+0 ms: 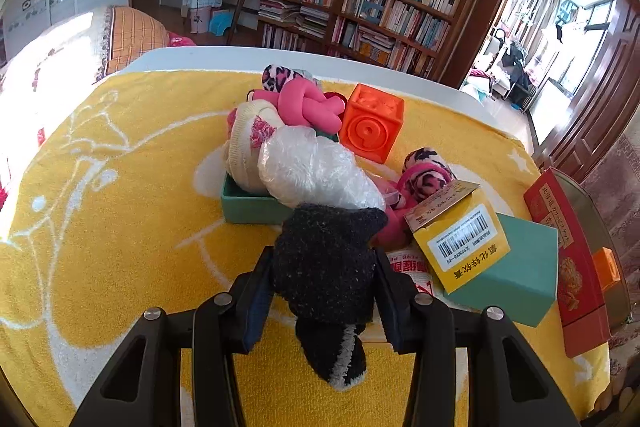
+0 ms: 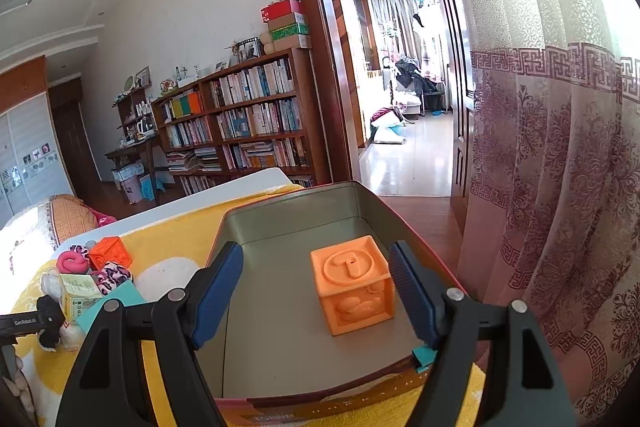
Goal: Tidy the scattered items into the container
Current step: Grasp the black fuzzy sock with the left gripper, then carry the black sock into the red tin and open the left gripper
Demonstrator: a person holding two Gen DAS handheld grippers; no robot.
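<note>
My left gripper [image 1: 324, 259] is shut on a black fuzzy sock [image 1: 326, 275], held above the yellow towel [image 1: 120, 207]; the sock's white-edged end hangs below the jaws. Ahead lies a pile: a crumpled clear plastic bag [image 1: 316, 171], a cream sock [image 1: 250, 143], a pink knotted toy [image 1: 308, 103], an orange cube [image 1: 372, 123], leopard-print socks [image 1: 426, 171] and a yellow carton [image 1: 460, 239]. My right gripper [image 2: 316, 291] is open over the red metal tin [image 2: 280, 227], its jaws apart on either side of a second orange cube [image 2: 354, 283] that rests on the tin floor.
A small teal box [image 1: 248, 203] sits under the pile and a larger teal box [image 1: 520, 267] lies to its right. The tin [image 1: 568, 259] stands at the towel's right edge. A bookcase [image 1: 380, 3] and doorway are behind the table.
</note>
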